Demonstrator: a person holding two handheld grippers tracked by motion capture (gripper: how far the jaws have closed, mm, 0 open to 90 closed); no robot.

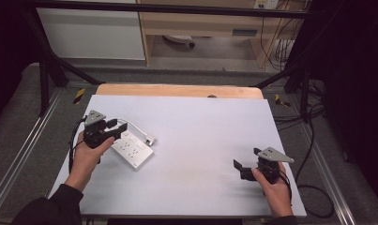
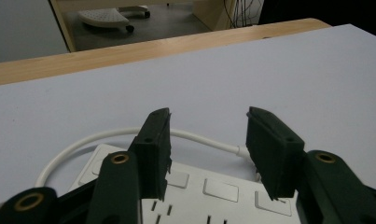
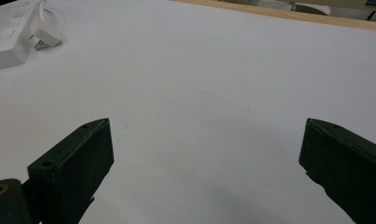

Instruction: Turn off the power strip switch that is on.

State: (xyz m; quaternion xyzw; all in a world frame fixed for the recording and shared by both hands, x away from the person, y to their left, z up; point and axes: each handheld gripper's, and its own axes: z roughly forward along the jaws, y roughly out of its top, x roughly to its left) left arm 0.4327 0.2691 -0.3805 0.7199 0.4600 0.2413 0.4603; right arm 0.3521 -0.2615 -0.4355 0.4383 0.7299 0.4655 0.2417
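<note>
A white power strip (image 1: 132,149) lies on the left part of the white table cover (image 1: 200,126), and its white cable (image 1: 132,125) loops round to a plug (image 1: 150,139) beside it. My left gripper (image 1: 114,127) hovers over the strip's far end. In the left gripper view its jaws stand partly apart above the strip (image 2: 213,196), with the cable (image 2: 83,144) curving behind them and nothing pressed between the pads; the left gripper (image 2: 209,114) is open. My right gripper (image 1: 246,158) rests near the front right with jaws wide apart over bare cover (image 3: 206,128). The strip (image 3: 6,39) and plug (image 3: 46,38) lie far off at the top left of the right gripper view.
A wooden table edge (image 1: 177,90) runs along the back of the cover. Black frame bars (image 1: 50,65) stand at both back corners. Cables (image 1: 313,197) trail on the floor at the right. A cabinet and desk stand beyond the table.
</note>
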